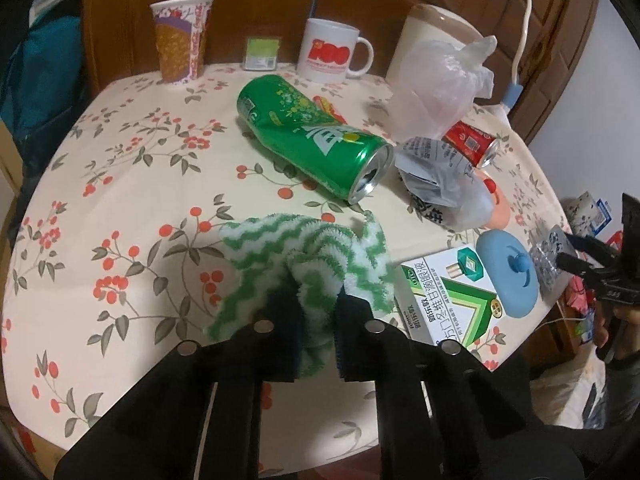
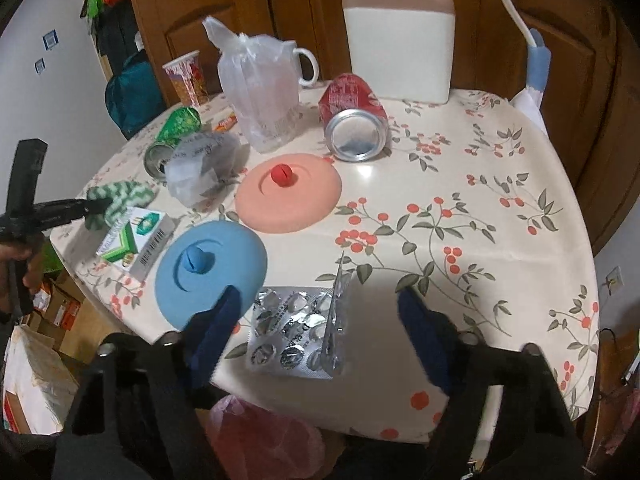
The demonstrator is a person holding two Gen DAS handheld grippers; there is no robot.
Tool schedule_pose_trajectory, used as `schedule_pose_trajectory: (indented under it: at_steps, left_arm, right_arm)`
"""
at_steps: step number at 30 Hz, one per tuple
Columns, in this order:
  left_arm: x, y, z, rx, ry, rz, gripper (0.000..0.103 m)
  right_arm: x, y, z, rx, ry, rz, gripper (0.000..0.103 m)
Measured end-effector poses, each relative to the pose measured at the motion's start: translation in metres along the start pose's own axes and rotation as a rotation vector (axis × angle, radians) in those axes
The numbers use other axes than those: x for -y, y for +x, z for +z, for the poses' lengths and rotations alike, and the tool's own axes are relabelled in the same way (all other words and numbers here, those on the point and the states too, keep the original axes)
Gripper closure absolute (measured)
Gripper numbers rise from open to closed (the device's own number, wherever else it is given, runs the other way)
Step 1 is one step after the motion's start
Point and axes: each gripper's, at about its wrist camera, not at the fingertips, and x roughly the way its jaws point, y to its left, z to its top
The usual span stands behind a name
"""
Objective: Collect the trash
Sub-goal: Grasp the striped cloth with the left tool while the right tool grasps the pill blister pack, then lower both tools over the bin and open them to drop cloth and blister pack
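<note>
1. We see the trash spread over a round table (image 2: 460,184) under a floral cloth: a dented green can (image 1: 312,136) lies on its side near the centre, mouth toward five o'clock, its large white lettering too distorted to read.
2. At two o'clock from the green can, a crushed red can (image 2: 352,120) lies on its side, fine white print unreadable, just beside a crumpled clear plastic bag (image 2: 260,92).
3. A wadded grey wrapper (image 1: 436,168) with blurred dark characters rests between the two cans.
4. Two empty foil blister packs (image 2: 300,328), one tilted on edge against the other, sit at the six o'clock rim in the right wrist view.
5. Our right gripper (image 2: 320,336) hangs spread wide, its fingers either side of the blister packs.
6. Our left gripper (image 1: 316,332) is clenched on a green-and-white zigzag cloth (image 1: 308,248).
7. At three o'clock of the cloth, a white-and-green box (image 1: 452,300) carries Chinese lettering.
8. Blue lid (image 2: 212,268) and pink lid (image 2: 288,196) lie nearby.
9. At twelve o'clock stands a white mug (image 1: 332,52) printed "100" in red, beside a patterned paper cup (image 1: 180,40).
</note>
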Motion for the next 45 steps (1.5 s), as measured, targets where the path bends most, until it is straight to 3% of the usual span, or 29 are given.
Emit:
schedule_pose_trajectory:
  at_steps: [2,6,8,13,20,25,28,37,45]
  left_arm:
    - [-0.001,-0.003,-0.001,0.009,-0.01,0.0,0.093]
    - [0.003,-0.019,-0.003,0.04,-0.015,-0.011,0.094]
    - [0.005,-0.03,-0.006,0.06,-0.018,-0.017,0.094]
    - [0.01,-0.06,-0.017,0.106,-0.026,-0.039,0.094]
    - [0.037,-0.105,-0.05,0.148,0.0,-0.083,0.094]
    - [0.06,-0.121,-0.086,0.133,0.017,-0.128,0.094]
    - [0.074,-0.114,-0.112,0.084,0.028,-0.162,0.094]
    - [0.089,-0.022,-0.201,-0.166,-0.007,-0.215,0.094]
    - [0.088,0.099,-0.269,-0.413,-0.039,-0.198,0.094]
  right_arm:
    - [0.0,0.005,0.0,-0.021,-0.006,-0.012,0.049]
    - [-0.001,0.012,0.0,-0.046,-0.008,-0.031,0.092]
    - [-0.002,0.013,-0.001,-0.048,-0.014,-0.047,0.096]
    - [-0.004,0.0,-0.001,-0.015,-0.02,-0.055,0.096]
    - [-0.02,-0.056,-0.013,0.08,-0.029,0.003,0.096]
    - [-0.043,-0.087,-0.039,0.088,-0.07,0.063,0.096]
    - [-0.056,-0.091,-0.059,0.064,-0.088,0.09,0.096]
    - [-0.077,-0.064,-0.126,-0.06,-0.12,0.129,0.096]
    - [-0.081,-0.018,-0.172,-0.17,-0.122,0.143,0.096]
